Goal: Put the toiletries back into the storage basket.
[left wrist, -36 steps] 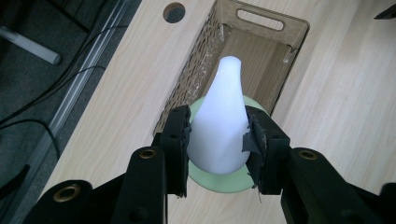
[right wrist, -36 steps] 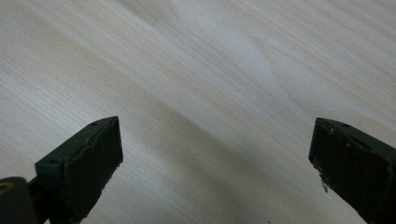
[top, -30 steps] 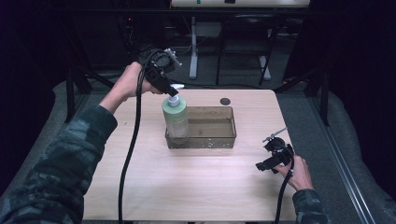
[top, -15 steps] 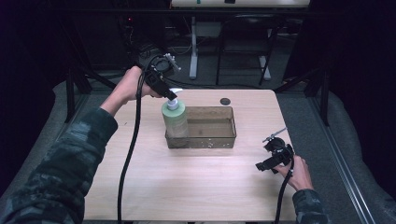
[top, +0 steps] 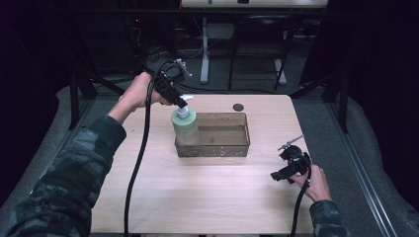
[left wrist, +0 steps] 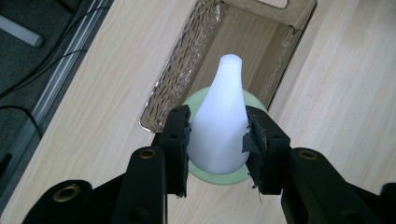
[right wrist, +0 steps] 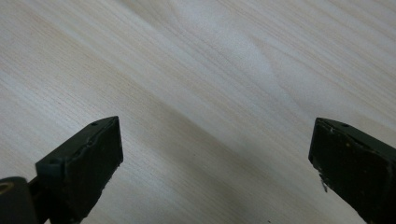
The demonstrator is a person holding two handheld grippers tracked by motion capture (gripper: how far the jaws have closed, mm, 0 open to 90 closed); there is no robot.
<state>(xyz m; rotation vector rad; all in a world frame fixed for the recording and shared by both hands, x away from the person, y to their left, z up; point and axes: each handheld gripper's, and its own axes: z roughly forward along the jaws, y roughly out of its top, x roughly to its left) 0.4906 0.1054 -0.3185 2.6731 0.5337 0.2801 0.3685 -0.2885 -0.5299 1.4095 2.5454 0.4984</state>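
Left gripper (left wrist: 218,135) clenched on pump (left wrist: 219,116) of soap bottle (top: 185,129), standing in tray (top: 222,148); release left. Right gripper (right wrist: 215,158) released, idle over worktop (right wrist: 196,70).

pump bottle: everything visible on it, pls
The pump bottle has a pale green, round body and a white pump head that tapers to a narrow spout, plastic by its look. It stands upright at the left end of the clear brown bin. The left gripper is clamped on the pump head, one pad on either side. Nothing else touches it.

left claw (left wrist: 218,140) | clamped on white pump head (left wrist: 220,121) | over bin (left wrist: 187,70)
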